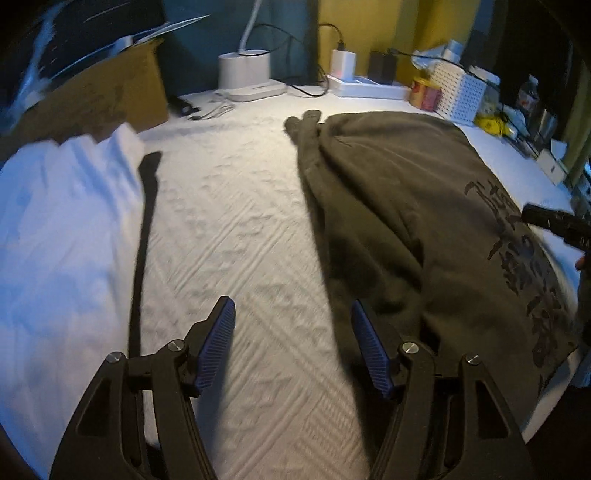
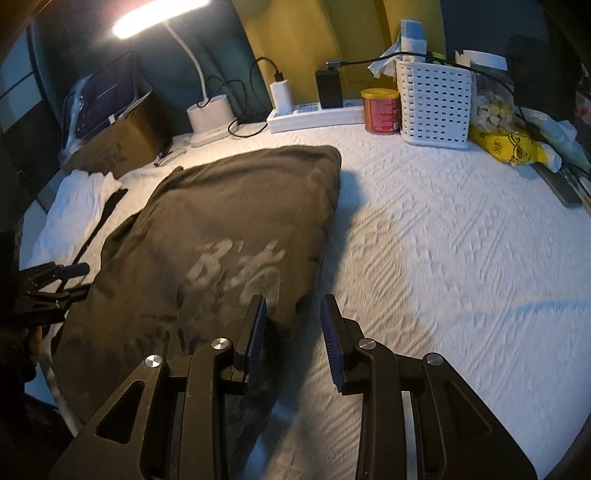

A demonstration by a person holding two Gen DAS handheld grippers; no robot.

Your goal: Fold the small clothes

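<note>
At the far left lies a white garment (image 1: 62, 221) with a black strap (image 1: 142, 236) across its edge, both well apart from my work. My left gripper (image 1: 291, 343) hovers over the bare white bedspread (image 1: 236, 229), jaws spread wide and holding nothing, its right finger just beside the near left edge of the dark olive T-shirt (image 1: 424, 229). The shirt lies partly folded in the middle of the surface, print side up, a sleeve bunched along its left side. My right gripper (image 2: 293, 332) sits at the shirt's near right edge, jaws parted to a narrower gap, nothing between the pads; its left finger overlaps the cloth. Risks, in my judgement: a pinch here may gather the bedspread with the shirt, since both are soft and lie flush; the bunched sleeve may drag out and spoil the fold. The right view alone shows the lit desk lamp (image 2: 162, 14), the red tin (image 2: 381, 110) and the white basket (image 2: 434, 99) along the back; the left view alone shows the sleeve's bunching plainly.
</note>
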